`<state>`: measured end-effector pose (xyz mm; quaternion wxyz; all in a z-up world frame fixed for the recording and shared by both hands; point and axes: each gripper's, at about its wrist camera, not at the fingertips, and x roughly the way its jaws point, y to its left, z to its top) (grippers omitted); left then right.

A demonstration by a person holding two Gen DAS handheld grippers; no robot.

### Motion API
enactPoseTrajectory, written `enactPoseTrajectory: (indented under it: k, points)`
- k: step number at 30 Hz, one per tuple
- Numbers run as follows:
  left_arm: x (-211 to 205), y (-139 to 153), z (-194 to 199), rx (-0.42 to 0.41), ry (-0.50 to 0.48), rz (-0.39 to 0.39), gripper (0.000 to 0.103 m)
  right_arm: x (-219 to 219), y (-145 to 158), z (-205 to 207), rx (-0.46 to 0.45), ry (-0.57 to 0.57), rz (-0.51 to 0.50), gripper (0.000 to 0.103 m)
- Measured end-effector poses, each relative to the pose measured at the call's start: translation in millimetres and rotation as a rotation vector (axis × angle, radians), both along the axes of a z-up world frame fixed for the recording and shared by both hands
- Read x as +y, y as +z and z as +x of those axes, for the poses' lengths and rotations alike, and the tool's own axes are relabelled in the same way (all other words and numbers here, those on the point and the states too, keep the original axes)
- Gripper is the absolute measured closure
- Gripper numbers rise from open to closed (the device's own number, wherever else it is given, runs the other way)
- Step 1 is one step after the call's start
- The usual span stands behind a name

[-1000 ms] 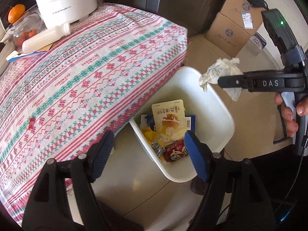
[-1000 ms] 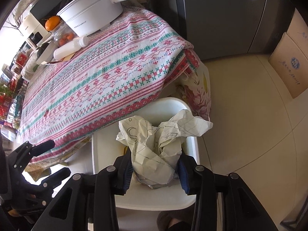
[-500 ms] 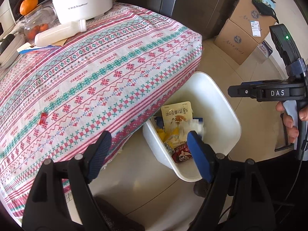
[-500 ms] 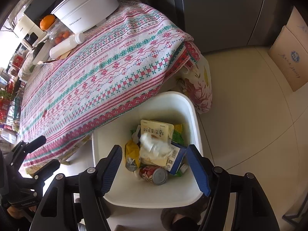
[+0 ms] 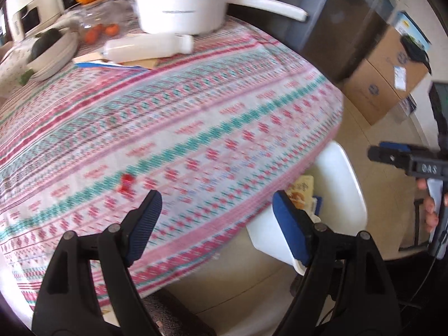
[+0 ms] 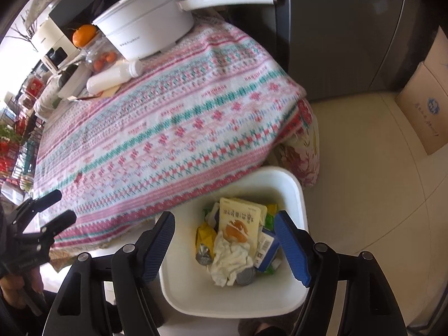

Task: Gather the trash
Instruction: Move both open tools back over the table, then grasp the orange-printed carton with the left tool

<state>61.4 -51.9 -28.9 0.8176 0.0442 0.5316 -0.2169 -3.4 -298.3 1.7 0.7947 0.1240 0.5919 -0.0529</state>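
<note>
Crumpled paper (image 6: 229, 260) down in the white bin (image 6: 301, 196), lying loose on top of a yellow snack packet (image 6: 240, 221), a can (image 6: 246, 275), a blue-and-white carton (image 6: 266, 249) and other wrappers. Bin on the floor, tucked against the overhang of the patterned tablecloth (image 6: 173, 117). Heap already fairly high on the near side; another bulky piece dropped there likely to slide off or perch on the rim rather than settle.

Right gripper (image 6: 226, 240) spread wide and empty, hanging directly above the bin. Left gripper (image 5: 215, 224) likewise spread wide and empty, out over the table edge, pointing across the cloth.

Remaining candidate on the cloth: a small red scrap (image 5: 126, 184), just ahead of the left gripper's fingertips. Main risks from here:

- Thin, flat and tiny against soft fabric; easy to pinch a fold of cloth along with it, or only the cloth, and drag the whole cover.
- Dragged cloth liable to disturb the white bottle (image 5: 148, 49) lying on its side near the white pot (image 5: 182, 0); round body, free to roll.
- Left view smeared with motion blur, so a closing grasp at this speed apt to miss or flick the scrap off the edge, possibly outside the bin.
- Nature of the red scrap unclear at this size; perhaps not trash at all.
</note>
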Motion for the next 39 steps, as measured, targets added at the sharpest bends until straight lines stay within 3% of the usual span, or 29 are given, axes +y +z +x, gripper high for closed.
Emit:
enactPoseTrajectory:
  k: [7,13,20,21,24,26,27,34,39]
  points:
    - [54.3,1.6,63.2,-0.019,0.195,-0.053,0.022,16.0,0.8,33.8,-0.023,0.012,0.0,0.025]
    - [89.2,-9.1,116.7,-0.001,0.373,-0.229,0.022,27.9,-2.8,58.8,-0.04,0.051,-0.069,0.025]
    - [82.9,-33.7,165.3,0.027,0.477,-0.351,0.039,36.8,-16.2,73.7,-0.015,0.104,-0.111,0.024]
    - [81.2,-37.7,171.1,0.031,0.488,-0.356,0.041,38.4,-18.8,75.8,-0.009,0.11,-0.114,0.024]
    - [74.7,-51.0,184.5,0.045,0.517,-0.356,0.06,43.2,-22.4,78.5,0.0,0.117,-0.119,0.024]
    - [72.2,-57.7,191.6,0.058,0.523,-0.356,0.085,46.0,-25.8,80.3,0.009,0.121,-0.121,0.024]
    - [72.0,-59.2,193.4,0.061,0.519,-0.351,0.089,47.1,-27.6,81.2,0.014,0.122,-0.123,0.024]
    - [95.1,-68.7,183.8,0.148,0.485,-0.36,0.094,53.3,-37.0,84.8,0.039,0.125,-0.138,0.024]
    - [118.5,-65.5,163.7,0.186,0.429,-0.316,0.095,64.5,-33.1,86.4,0.032,0.139,-0.158,0.024]
